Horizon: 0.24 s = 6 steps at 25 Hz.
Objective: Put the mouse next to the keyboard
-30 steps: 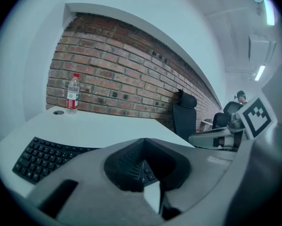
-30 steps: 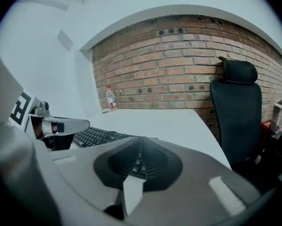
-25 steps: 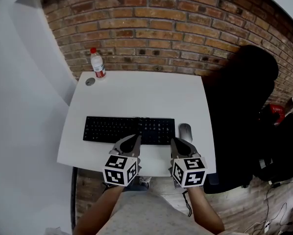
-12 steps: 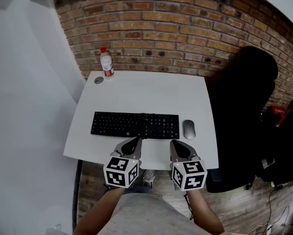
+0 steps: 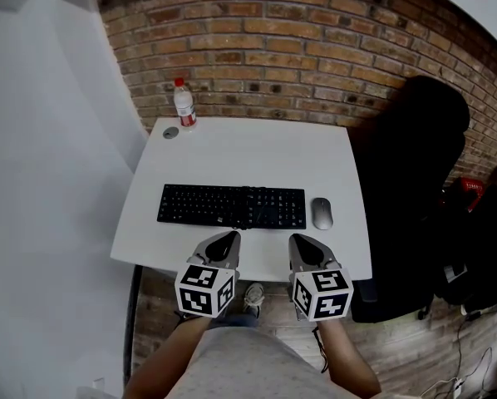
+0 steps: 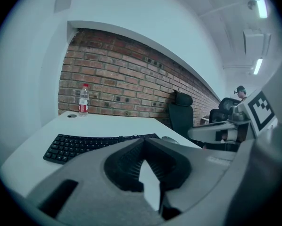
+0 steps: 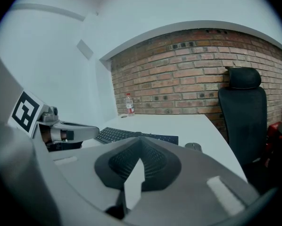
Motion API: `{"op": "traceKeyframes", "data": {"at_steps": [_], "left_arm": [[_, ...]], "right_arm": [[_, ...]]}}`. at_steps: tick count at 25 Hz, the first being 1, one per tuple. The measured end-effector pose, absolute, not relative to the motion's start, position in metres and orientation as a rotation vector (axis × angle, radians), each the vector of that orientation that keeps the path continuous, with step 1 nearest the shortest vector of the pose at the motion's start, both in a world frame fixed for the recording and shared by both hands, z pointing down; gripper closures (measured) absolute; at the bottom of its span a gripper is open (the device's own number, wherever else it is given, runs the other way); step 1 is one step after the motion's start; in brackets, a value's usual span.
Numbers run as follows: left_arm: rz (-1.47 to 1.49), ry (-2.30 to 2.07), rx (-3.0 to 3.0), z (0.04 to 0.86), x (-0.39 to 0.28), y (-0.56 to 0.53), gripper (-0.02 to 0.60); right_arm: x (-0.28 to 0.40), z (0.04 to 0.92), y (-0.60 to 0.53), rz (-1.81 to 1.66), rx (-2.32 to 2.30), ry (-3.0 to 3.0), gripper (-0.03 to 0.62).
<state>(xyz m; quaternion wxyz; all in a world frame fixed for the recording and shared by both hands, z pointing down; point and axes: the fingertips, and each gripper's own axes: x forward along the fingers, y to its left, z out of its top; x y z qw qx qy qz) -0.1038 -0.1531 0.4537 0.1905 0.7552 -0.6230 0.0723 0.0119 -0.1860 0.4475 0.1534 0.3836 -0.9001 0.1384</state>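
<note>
A grey mouse lies on the white table, just off the right end of the black keyboard, a small gap between them. My left gripper and right gripper hover side by side over the table's front strip, short of the keyboard. Both are shut with nothing between the jaws. In the left gripper view, the left gripper points at the keyboard, with the mouse just past it. The right gripper view has the right gripper below the keyboard and the mouse.
A water bottle with a red label stands at the table's far left corner beside a round cable grommet. A black office chair crowds the table's right side. A brick wall runs behind.
Both grippers have drawn back from the keyboard toward the table's front edge, still shut. The head view shifted, so the table sits further right and higher. Mouse and keyboard stay put.
</note>
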Motion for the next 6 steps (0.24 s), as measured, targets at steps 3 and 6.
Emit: {"op": "traceKeyframes", "data": {"at_steps": [3, 6], "left_arm": [[0.206, -1.754, 2.124, 0.4547, -0.104, -0.1489, 0.594], [0.205, -1.756, 2.125, 0.456, -0.1037, -0.1461, 0.594]], "right_arm": [[0.0127, 0.4476, -0.1816, 0.395, 1.101, -2.585, 0.585], [0.0141, 0.4477, -0.1774, 0.394, 1.103, -2.591, 0.585]]}}
